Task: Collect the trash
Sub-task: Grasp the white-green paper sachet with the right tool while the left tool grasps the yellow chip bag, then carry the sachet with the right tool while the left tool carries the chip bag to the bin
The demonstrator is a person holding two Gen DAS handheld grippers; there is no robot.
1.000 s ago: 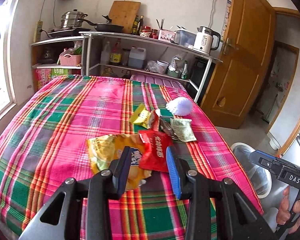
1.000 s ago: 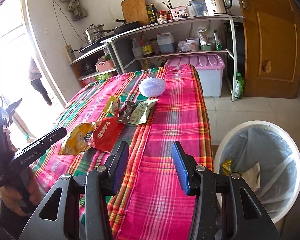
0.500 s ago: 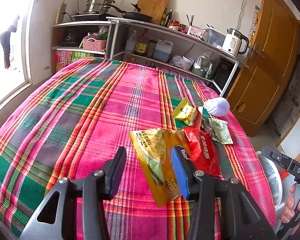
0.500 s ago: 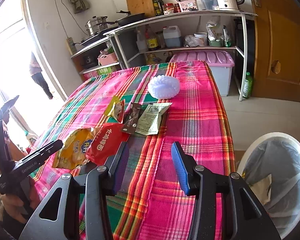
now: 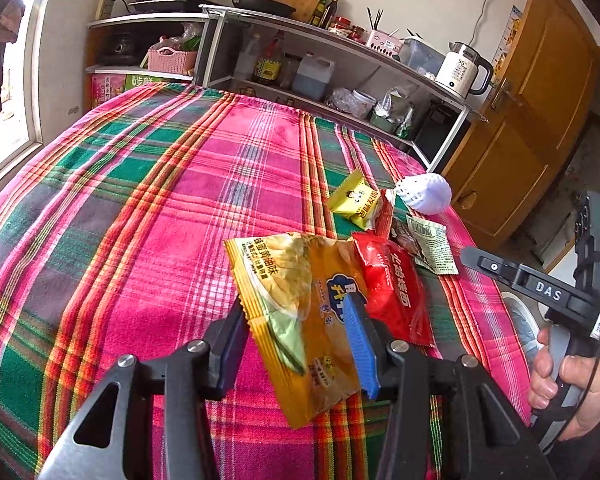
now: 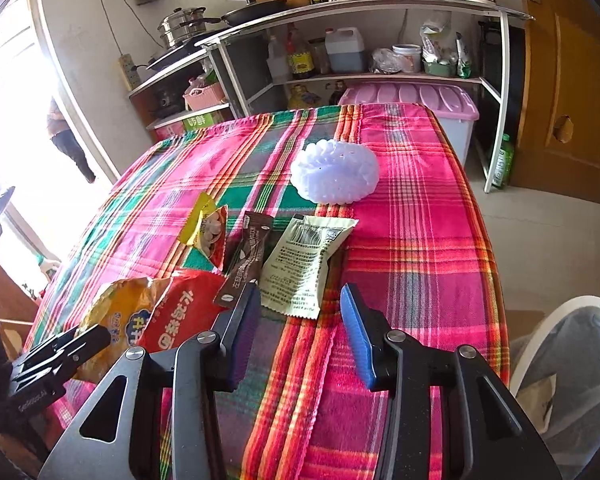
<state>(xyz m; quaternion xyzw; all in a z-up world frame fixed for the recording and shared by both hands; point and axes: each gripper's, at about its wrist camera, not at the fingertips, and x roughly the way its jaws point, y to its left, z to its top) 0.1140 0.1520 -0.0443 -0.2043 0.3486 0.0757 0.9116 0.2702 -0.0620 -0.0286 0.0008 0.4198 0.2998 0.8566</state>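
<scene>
My left gripper (image 5: pixel 296 332) is open, its jaws on either side of a yellow chip bag (image 5: pixel 296 316) lying on the plaid tablecloth (image 5: pixel 140 208). A red wrapper (image 5: pixel 392 284) lies against the bag's right side. Further off lie a small yellow packet (image 5: pixel 356 200), a pale green sachet (image 5: pixel 432 240) and a white foam fruit net (image 5: pixel 426 194). My right gripper (image 6: pixel 296 316) is open and empty, low over the cloth just in front of the green sachet (image 6: pixel 304 264) and a brown sachet (image 6: pixel 246 256). The chip bag (image 6: pixel 116 320) and red wrapper (image 6: pixel 176 316) show at its left.
A white bin with a clear liner (image 6: pixel 560 364) stands on the floor at the table's right edge. Shelves with pots, bottles and a kettle (image 5: pixel 462 66) run behind the table. A pink-lidded box (image 6: pixel 416 100) sits under them. A wooden door (image 5: pixel 540 120) is at the right.
My left gripper has swung left and come down around the yellow chip bag. My right gripper has moved from the bin side toward the sachets on the table.
</scene>
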